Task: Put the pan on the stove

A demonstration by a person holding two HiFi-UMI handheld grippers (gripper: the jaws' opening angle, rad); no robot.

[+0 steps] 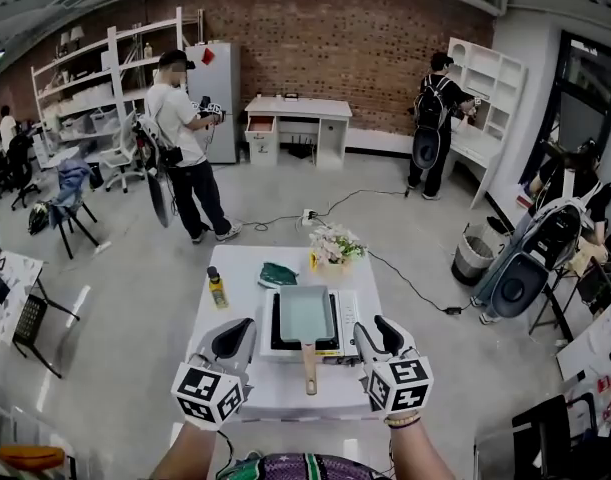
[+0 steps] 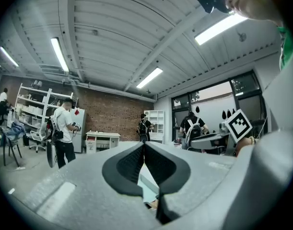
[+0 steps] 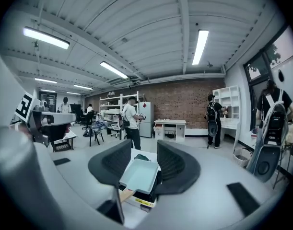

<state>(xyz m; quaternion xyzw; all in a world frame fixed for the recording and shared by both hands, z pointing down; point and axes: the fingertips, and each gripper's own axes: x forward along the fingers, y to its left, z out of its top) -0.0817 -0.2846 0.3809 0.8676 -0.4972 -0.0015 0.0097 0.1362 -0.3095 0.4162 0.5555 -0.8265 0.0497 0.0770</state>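
A pale green rectangular pan (image 1: 307,313) sits on the white portable stove (image 1: 347,313) in the middle of the white table. Its wooden handle (image 1: 309,366) points toward me. My left gripper (image 1: 233,340) hovers at the stove's near left corner, shut and holding nothing; in its own view the left gripper (image 2: 144,150) has its tips touching, with a sliver of the pan (image 2: 147,186) showing below them. My right gripper (image 1: 378,336) hovers at the stove's near right corner. It is open, and the right gripper (image 3: 144,162) frames the pan (image 3: 139,175) and stove (image 3: 139,199) without touching them.
On the table (image 1: 285,393) stand a yellow bottle (image 1: 217,288) at the left, a dark green cloth (image 1: 278,275) behind the stove, and a pot of flowers (image 1: 334,247) at the far edge. A cable crosses the floor beyond. One person (image 1: 185,148) stands far left, another (image 1: 433,118) far right.
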